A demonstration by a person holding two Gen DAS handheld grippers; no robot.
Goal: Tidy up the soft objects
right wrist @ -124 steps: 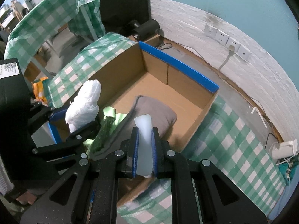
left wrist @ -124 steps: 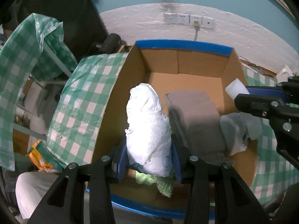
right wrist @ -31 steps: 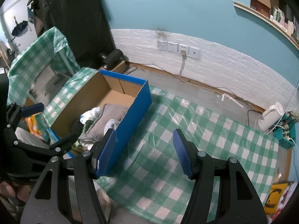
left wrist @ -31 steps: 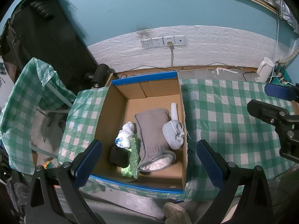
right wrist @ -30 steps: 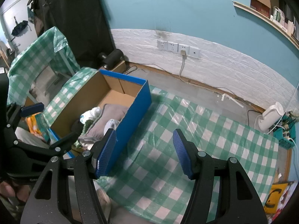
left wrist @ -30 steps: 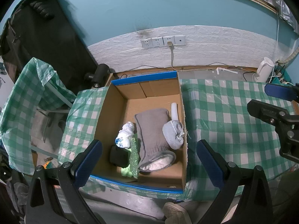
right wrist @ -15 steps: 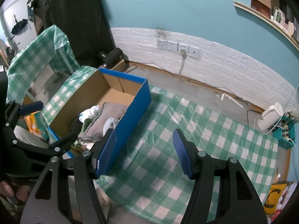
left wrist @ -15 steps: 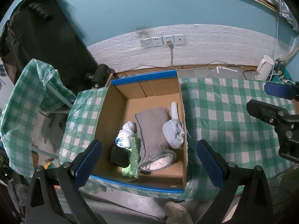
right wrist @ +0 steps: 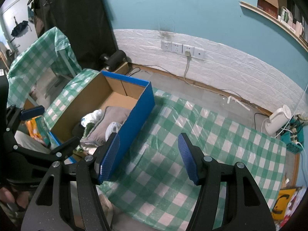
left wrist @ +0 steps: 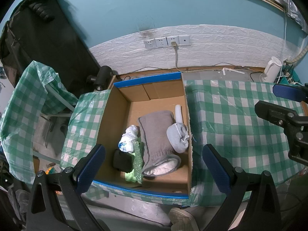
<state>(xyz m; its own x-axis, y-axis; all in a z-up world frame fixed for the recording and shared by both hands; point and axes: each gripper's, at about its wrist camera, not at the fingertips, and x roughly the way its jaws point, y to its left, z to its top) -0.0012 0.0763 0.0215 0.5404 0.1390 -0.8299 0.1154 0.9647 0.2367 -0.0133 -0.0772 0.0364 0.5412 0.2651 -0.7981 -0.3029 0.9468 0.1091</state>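
So the cardboard box (left wrist: pixel 123 113) with the blue-taped rim sits on the table with the green checked cloth (left wrist: pixel 240 125), and all the soft stuff is piled in its near half. Down the middle there's a folded grey garment (left wrist: pixel 156 136) with a fleecy white lining showing at its near end, a pale grey rolled bundle (left wrist: pixel 178 137) leaning on its right side by the box wall, and a white foam tube (left wrist: pixel 178 112) just behind that bundle. On the left of the garment there's a knotted white plastic bag (left wrist: pixel 128 137) with blue print, a black soft thing (left wrist: pixel 121 160) in front of it, and a green sparkly strip (left wrist: pixel 137 160) lying over a light green cloth (left wrist: pixel 129 176). The far half of the box is bare cardboard. Left gripper (left wrist: pixel 152 168) hangs above the box's near edge, jaws spread wide, nothing in them. Right gripper (right wrist: pixel 149 156) is off over the bare tablecloth beside the box, jaws also apart and holding nothing.
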